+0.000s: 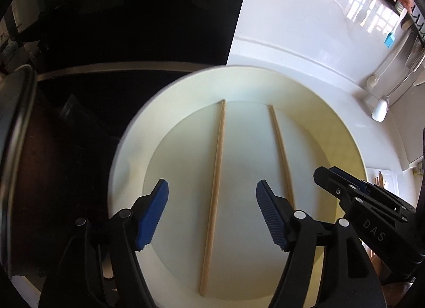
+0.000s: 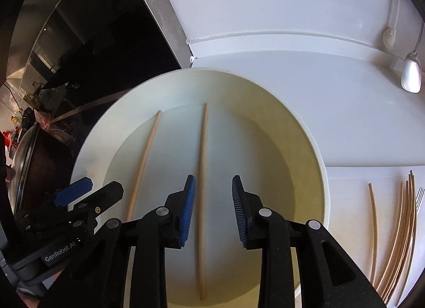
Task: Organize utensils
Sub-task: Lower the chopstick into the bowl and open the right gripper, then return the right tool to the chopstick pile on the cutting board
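Chopsticks: two lie apart, unheld, in the cream plate (image 1: 127, 164). The left chopstick (image 1: 213, 196) runs between the widely spread jaws of the left gripper (image 1: 212, 213); the right chopstick (image 2: 202, 188) sits between the narrower, parted jaws of the right gripper (image 2: 213, 208), touching neither pad. Beyond the plate, a loose bunch of chopsticks (image 2: 398, 233) lies on the white counter (image 2: 332, 122), with one metal spoon (image 2: 411, 75) farther back.
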`<state>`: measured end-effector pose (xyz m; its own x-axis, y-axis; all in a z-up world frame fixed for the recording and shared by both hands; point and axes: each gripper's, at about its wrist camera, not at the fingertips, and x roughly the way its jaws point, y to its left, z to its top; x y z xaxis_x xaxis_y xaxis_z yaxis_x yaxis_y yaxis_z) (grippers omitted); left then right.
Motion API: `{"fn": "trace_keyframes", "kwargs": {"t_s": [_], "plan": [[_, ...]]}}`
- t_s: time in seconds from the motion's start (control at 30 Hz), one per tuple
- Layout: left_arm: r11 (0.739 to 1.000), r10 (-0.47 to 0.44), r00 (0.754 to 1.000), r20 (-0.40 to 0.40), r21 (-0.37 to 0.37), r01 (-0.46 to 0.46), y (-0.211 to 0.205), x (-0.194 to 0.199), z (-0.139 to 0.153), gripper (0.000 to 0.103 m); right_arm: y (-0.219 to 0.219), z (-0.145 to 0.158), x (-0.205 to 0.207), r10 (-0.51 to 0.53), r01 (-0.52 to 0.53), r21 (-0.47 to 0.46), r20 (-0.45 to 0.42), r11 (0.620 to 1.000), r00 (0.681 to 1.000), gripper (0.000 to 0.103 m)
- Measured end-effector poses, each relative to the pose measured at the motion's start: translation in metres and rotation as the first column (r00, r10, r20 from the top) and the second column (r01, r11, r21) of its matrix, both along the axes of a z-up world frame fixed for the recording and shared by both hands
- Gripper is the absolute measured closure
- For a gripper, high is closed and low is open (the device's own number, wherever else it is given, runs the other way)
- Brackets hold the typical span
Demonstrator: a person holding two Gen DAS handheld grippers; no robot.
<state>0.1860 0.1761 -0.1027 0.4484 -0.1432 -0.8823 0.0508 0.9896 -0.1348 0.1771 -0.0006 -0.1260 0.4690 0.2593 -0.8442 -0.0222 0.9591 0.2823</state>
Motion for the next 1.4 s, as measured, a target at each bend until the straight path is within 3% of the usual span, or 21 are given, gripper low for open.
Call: {"fn": "trace_keyframes", "kwargs": {"t_s": [0.13,0.47,0.9,1.03,1.13,1.4], "plan": [[1.0,0.0,1.0,0.024,0.002,0.0,0.004,-0.009,0.013,0.03,-0.011,0.011,-0.017,-0.021,0.021,0.009,0.041,1.0,0.999,0.064],[0.996,-0.092,0.992,0.092,0.007,0.092,-0.011,-0.054,0.036,0.02,-0.053,0.031,-0.091,-0.173,0.172,0.021,0.131,0.985,0.976,0.054],[0.958,-0.274,0.951,0.141,-0.042,0.282,-0.127,-0.114,0.044,0.015,-0.156,0.033,-0.204,-0.404,0.411,-0.029,0.136,0.911,0.904,0.05],[0.95,-0.304,0.945,0.119,-0.041,0.311,-0.165,-0.135,0.036,0.015,-0.198,0.027,-0.228,-0.445,0.452,-0.029,0.132,0.892,0.886,0.05],[0.951,-0.303,0.949,0.088,-0.037,0.307,-0.191,-0.15,0.026,0.015,-0.227,0.023,-0.238,-0.436,0.442,-0.027,0.127,0.896,0.891,0.049],[0.983,-0.183,0.982,0.049,-0.004,0.183,-0.241,-0.178,0.009,0.014,-0.286,0.009,-0.267,-0.304,0.311,-0.034,0.145,0.95,0.942,0.047]]}}
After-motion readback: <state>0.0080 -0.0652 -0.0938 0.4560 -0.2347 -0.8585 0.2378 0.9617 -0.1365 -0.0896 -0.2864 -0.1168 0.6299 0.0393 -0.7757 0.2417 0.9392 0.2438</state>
